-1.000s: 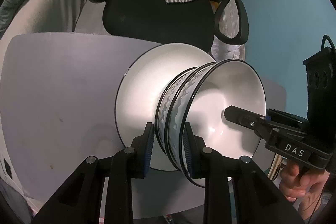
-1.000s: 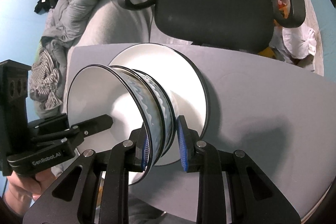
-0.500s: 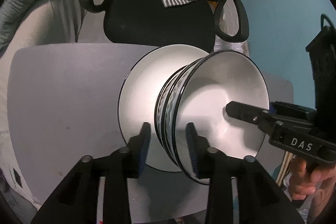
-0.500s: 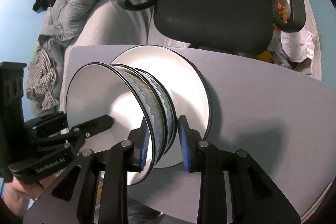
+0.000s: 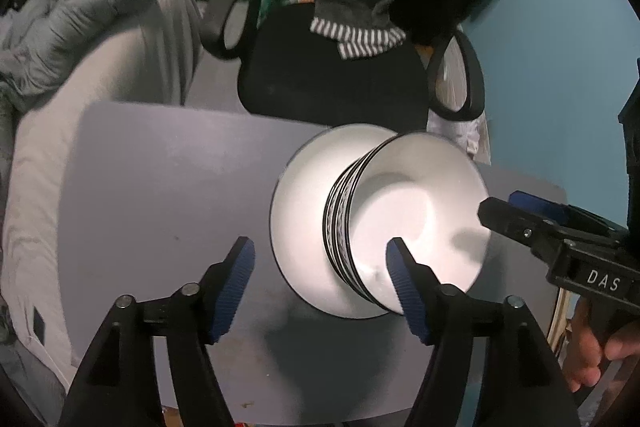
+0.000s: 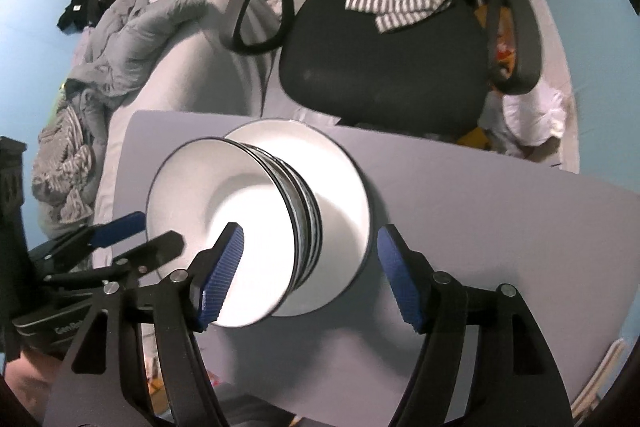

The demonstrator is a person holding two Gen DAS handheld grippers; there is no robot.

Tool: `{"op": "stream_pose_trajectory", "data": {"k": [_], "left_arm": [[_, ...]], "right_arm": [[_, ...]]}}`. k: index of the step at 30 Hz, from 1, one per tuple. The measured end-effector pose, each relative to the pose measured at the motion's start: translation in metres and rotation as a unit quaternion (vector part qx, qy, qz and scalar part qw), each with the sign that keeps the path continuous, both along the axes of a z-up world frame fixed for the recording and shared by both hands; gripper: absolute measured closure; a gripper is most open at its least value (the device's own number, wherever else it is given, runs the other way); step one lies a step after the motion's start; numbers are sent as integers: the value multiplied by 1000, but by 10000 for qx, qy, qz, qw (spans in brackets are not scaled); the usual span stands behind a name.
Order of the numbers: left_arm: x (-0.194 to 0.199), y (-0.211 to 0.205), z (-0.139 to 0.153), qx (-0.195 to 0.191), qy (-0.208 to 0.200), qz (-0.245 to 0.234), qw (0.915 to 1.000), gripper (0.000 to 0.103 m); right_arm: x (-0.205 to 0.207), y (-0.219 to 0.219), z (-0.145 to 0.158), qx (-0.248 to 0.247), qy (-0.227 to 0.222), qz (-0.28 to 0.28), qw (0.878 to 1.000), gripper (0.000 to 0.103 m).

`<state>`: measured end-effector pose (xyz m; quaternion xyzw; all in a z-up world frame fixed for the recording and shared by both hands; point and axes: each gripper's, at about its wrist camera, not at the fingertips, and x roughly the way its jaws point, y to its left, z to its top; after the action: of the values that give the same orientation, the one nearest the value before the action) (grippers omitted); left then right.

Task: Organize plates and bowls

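Nested bowls [image 5: 404,223] sit stacked on the white plate [image 5: 304,211] on the grey desk [image 5: 160,187]. Left gripper [image 5: 320,283] and right gripper [image 6: 310,273] both have jaws opening, clear of the rims. No loose dishes visible; stacking appears complete.

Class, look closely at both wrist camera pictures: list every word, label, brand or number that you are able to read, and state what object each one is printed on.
"DAS": white letters on the black body of the right gripper, seen in the left wrist view.
"Gen...": start of a white word on the black body of the left gripper, seen in the right wrist view; the rest is cut off and blurred.
No print shows on the white black-rimmed stacked bowls, the white plate or the grey table.
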<state>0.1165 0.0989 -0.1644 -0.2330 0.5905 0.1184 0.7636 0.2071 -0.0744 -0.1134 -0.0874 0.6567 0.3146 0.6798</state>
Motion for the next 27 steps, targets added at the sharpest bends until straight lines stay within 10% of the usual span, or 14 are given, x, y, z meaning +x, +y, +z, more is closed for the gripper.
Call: {"op": "stream_pose_trajectory", "data": {"k": [27], "left_arm": [[-43,-35,158,671,-1443,46,9872,15]], "right_arm": [[-37,-29,154,183,-1798,-133,9835,32]]}}
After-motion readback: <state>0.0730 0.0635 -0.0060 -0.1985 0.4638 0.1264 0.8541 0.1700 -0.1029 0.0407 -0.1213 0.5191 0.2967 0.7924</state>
